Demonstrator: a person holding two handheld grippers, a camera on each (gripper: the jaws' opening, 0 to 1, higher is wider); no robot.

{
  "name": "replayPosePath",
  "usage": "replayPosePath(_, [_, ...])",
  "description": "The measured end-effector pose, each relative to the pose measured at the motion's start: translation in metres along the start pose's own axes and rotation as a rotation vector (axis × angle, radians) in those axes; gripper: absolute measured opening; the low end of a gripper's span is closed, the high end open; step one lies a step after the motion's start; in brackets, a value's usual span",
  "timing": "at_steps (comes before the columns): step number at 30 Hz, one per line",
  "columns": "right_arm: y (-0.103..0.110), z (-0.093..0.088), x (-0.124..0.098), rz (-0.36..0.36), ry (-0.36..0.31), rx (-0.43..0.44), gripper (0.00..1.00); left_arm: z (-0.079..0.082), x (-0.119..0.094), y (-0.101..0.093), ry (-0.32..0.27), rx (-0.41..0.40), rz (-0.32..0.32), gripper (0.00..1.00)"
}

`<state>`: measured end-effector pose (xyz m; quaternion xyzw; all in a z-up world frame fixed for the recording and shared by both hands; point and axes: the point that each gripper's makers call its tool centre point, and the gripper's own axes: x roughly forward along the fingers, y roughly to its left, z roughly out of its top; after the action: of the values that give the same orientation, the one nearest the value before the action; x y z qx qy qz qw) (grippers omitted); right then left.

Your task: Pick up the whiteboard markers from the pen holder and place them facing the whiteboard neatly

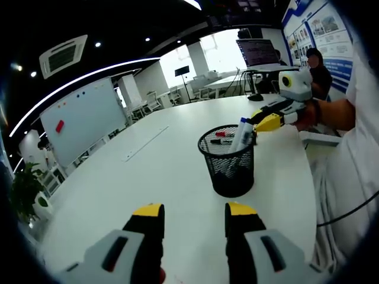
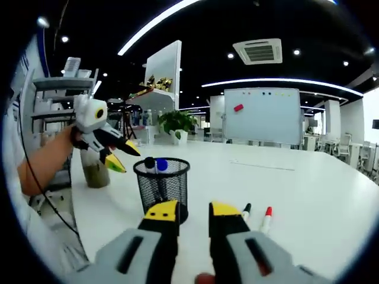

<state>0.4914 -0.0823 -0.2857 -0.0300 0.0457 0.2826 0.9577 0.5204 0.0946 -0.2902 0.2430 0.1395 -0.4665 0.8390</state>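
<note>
Yellow-tipped left gripper (image 1: 194, 214) spread, empty, near the black mesh pen holder (image 1: 228, 161). Right gripper (image 2: 194, 214) likewise parted, empty; black marker (image 2: 244, 211) and red marker (image 2: 266, 216) flat just beyond. Blue-capped markers (image 2: 161, 165) upright inside the holder. Broad bare white table (image 1: 148, 171) leftward. Whiteboard (image 2: 265, 116) far off; no legible writing.

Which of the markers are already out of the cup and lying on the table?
Two: the black-capped marker and the red-capped marker, side by side on the table right of the mesh pen holder. The blue-capped marker still stands inside.
</note>
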Motion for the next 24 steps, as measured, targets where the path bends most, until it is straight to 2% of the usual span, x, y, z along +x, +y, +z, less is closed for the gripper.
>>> replayPosePath(11, [0.011, 0.021, 0.005, 0.058, -0.034, -0.039, 0.18, 0.000, 0.000, 0.000, 0.000, 0.001, 0.001, 0.43])
replayPosePath(24, [0.022, 0.027, 0.014, 0.108, -0.041, -0.057, 0.18, 0.000, 0.000, 0.000, 0.001, 0.000, 0.002, 0.43])
